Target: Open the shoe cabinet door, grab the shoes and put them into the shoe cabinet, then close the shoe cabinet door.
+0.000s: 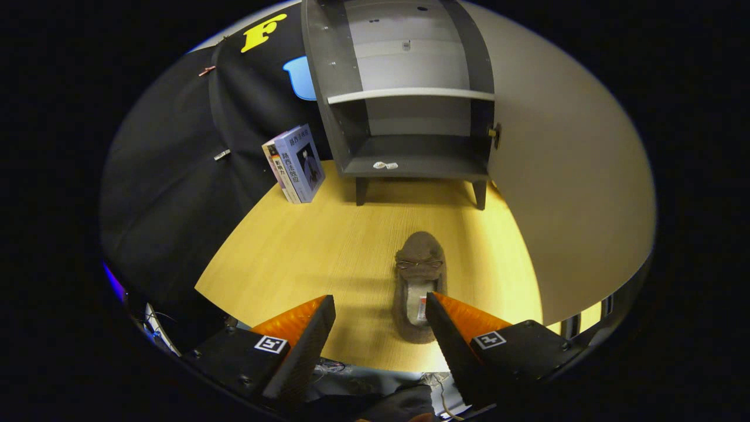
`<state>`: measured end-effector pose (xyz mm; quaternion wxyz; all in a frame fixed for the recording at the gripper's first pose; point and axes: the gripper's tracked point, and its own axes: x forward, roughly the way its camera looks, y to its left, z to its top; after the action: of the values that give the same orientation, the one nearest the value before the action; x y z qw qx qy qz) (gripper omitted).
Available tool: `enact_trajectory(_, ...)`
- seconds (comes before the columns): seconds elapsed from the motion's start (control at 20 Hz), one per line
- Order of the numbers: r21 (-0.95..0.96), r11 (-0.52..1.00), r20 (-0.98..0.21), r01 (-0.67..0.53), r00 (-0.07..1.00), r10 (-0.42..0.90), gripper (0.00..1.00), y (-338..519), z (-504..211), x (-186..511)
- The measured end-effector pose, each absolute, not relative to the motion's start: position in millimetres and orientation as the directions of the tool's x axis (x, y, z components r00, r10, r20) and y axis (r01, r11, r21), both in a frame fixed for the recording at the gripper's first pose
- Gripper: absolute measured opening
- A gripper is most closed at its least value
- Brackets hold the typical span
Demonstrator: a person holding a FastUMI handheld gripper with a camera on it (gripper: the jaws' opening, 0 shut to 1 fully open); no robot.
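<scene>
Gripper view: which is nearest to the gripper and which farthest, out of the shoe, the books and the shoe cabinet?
The gripper is open, holding nothing.
1. Shoe: on the wooden floor, its heel beside one finger, toe pointing ahead.
2. Books: well beyond the fingers, standing against the dark cloth wall, beside the cabinet.
3. Shoe cabinet: farthest, straight ahead, with its door swung open.

You face a light wooden tabletop (304,252) under warm light, black cloth booth wall (176,193) behind it to the left with small clips, two books (296,164) standing upright against that cloth, soft shadows falling across the wood.
</scene>
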<state>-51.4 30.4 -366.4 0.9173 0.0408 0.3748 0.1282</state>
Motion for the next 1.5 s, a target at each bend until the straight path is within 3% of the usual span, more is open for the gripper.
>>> enact_trajectory(0.15,0.171,0.972,-0.685,-0.163,0.689,0.236,0.97,35.1,-410.3,-29.4)
enact_trajectory(0.3,0.182,0.977,-0.695,-0.115,0.687,0.211,0.84,37.0,-449.6,-11.8)
enact_trajectory(0.45,0.151,0.986,-0.686,-0.072,0.711,0.157,0.84,32.0,-473.7,16.9)
enact_trajectory(0.6,0.084,0.996,-0.668,0.006,0.742,0.052,0.62,14.4,-493.1,47.4)
enact_trajectory(0.85,0.108,0.994,-0.672,0.033,0.739,0.048,0.12,22.5,-498.9,62.9)
enact_trajectory(1.15,0.152,0.988,-0.644,-0.001,0.758,0.099,0.11,19.3,-464.4,67.3)
enact_trajectory(1.5,0.168,0.985,-0.56,-0.051,0.817,0.138,0.11,12.9,-358.6,65.7)
